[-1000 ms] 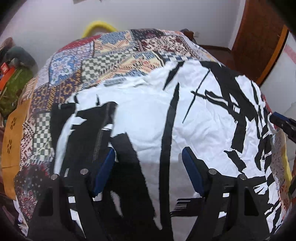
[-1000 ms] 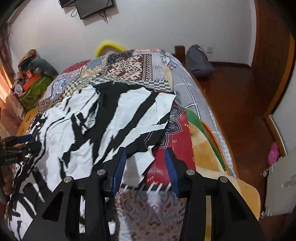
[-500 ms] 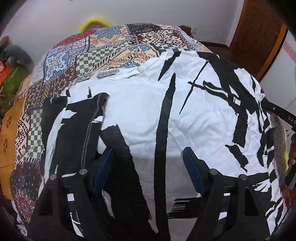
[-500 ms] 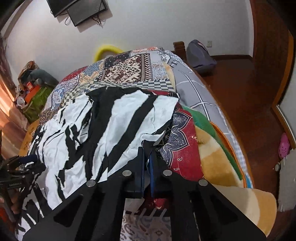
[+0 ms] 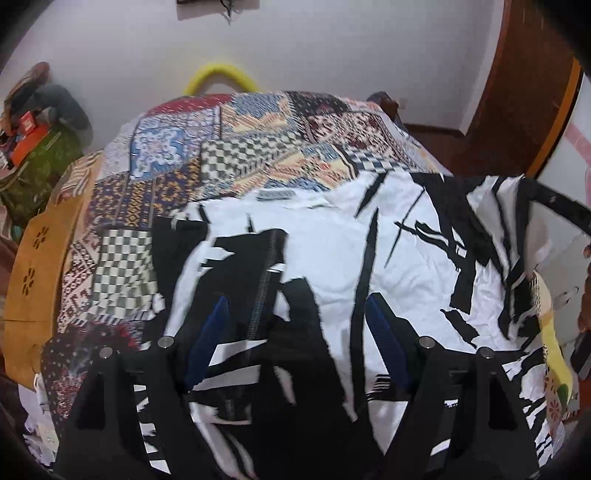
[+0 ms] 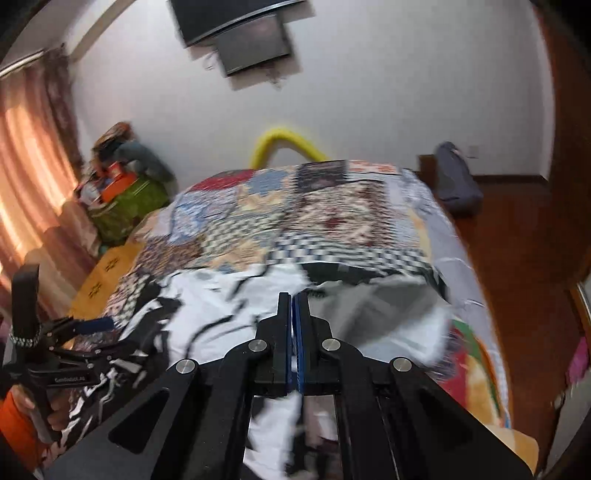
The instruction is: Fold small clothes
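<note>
Black-and-white garment point(image 5: 332, 258): spread on patchwork bed cover point(image 5: 258, 147) | right gripper point(image 6: 293, 306): pinching its near-right edge, lifted | left gripper point(image 5: 295, 314): spread above near-left cloth | handling: we judge it light, limp; grip hems.

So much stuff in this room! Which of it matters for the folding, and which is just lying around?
Part of the job:
black-and-white shirt
right gripper, pinching the shirt's edge
left gripper, open above the shirt
patchwork bedspread under it

Just lying about:
yellow tube
grey backpack
wall TV
green bag
</note>
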### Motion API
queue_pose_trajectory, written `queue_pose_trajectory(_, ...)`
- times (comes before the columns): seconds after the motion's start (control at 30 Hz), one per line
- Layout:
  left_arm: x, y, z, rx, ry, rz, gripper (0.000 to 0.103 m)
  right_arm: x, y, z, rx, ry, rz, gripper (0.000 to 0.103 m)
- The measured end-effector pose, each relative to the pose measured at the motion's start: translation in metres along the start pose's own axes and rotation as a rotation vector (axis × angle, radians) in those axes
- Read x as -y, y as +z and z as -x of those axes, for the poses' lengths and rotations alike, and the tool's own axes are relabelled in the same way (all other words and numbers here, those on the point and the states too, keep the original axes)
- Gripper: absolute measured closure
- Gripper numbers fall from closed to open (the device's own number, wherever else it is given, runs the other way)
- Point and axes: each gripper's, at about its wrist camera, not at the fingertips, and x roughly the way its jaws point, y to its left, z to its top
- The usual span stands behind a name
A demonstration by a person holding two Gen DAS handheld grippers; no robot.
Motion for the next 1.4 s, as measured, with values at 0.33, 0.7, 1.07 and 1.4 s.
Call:
queue_pose_trajectory(0.33,-0.034,-0.015,0.009,-0.009,0.026,0.04,0.024,-0.063,-0.04,-0.07,-0.185,0.08,0.122,0.101)
queue_pose_trajectory(0.7,-0.027,-0.017,-0.005,-0.043,-0.009,0.05,0.024,0.025,-0.041,0.005,-0.064,-0.172,-0.008,0.063)
queue_pose_trajectory(1.07,0.027,-0.013,-0.012,-0.058,-0.035,-0.05,0.024,0.093,-0.072,-0.022,-0.191,-0.163,-0.175,0.063)
queue_pose_trajectory(1.4,0.03,-0.014,-0.012,-0.062,-0.023,-0.06,0.024,0.095,-0.069,-0.015,-0.125,-0.142,-0.206,0.1)
